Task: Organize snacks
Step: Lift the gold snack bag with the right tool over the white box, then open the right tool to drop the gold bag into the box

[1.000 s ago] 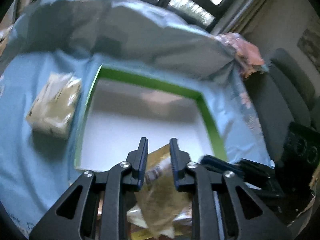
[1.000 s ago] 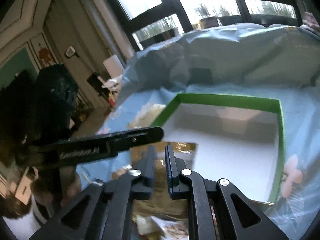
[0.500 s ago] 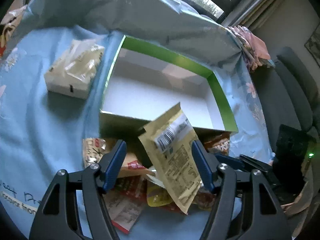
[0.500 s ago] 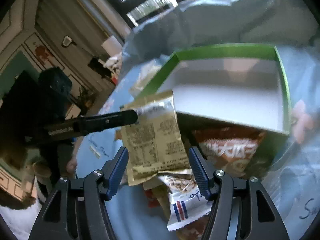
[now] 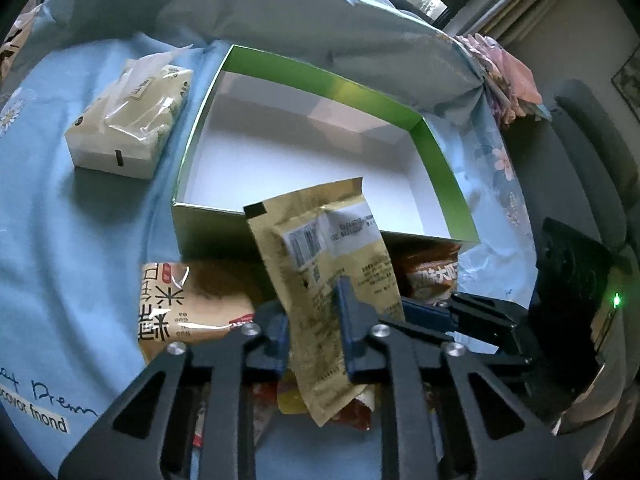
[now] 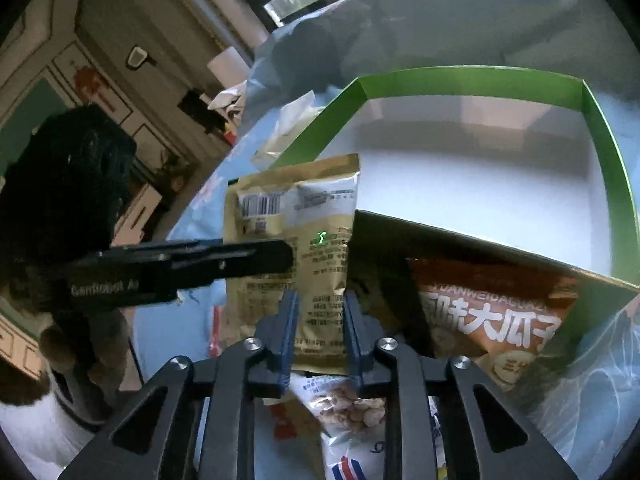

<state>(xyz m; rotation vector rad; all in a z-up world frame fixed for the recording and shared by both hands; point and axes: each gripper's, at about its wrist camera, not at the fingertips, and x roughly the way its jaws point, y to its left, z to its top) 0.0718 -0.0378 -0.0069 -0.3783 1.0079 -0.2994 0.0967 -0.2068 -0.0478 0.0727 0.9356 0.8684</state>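
A gold snack packet (image 5: 332, 248) stands upright against the near wall of the green-rimmed white box (image 5: 320, 76), which has nothing in it. My left gripper (image 5: 312, 320) is shut on the packet's lower part. My right gripper (image 6: 320, 320) has its jaws closing, and the same gold packet (image 6: 288, 220) fills the narrow gap with the pads against it. The left gripper (image 6: 286, 256) reaches in from the left in the right wrist view. The right gripper (image 5: 408, 306) comes in from the right in the left wrist view.
More snacks lie in front of the box (image 6: 460, 74): a beige packet (image 5: 188, 300), an orange-brown packet (image 6: 492, 320) and a peanut packet (image 6: 352, 408). A tissue pack (image 5: 128, 120) sits left of the box on the blue cloth (image 5: 80, 260). A grey chair (image 5: 592, 152) stands at the right.
Both grippers were shut on the gold packet, then stood wide open around it, and have closed on it again. Both have sunk, bringing the snack pile before the box into view.
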